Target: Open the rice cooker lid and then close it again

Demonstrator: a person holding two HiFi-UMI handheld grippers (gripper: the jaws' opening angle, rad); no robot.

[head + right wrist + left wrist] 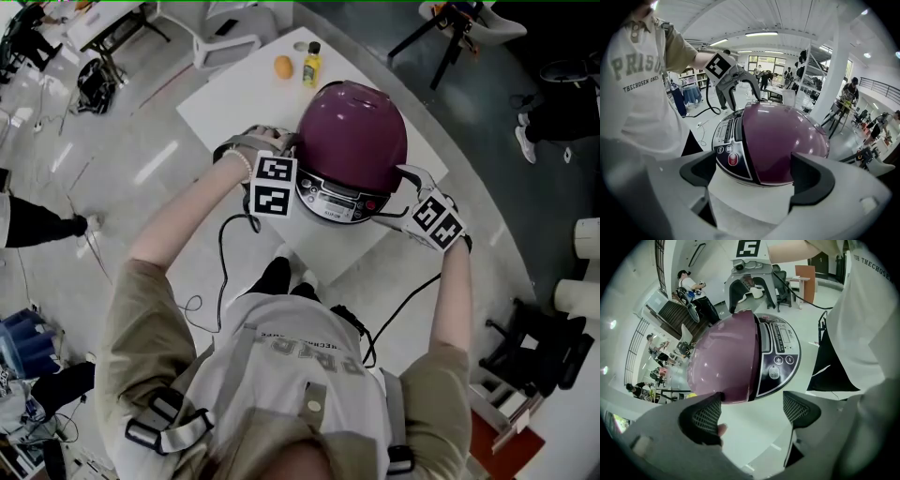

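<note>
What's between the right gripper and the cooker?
Only a strip of bare table, seen in the right gripper view. The right gripper faces the cooker with its jaws apart, holding nothing.

Bright, even indoor light, only soft shadows. In the right gripper view the long ceiling strip lights point(761, 33) leave small white glints on the glossy purple domed rice cooker lid point(778, 140). Both gripper views are heavy fisheye with black corners and a soft foreground. The shiny pale floor point(112, 141) shows streaky glare.

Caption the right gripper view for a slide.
Open right tongs face the closed purple rice cooker on a white table, left tongs at its far side.
</note>
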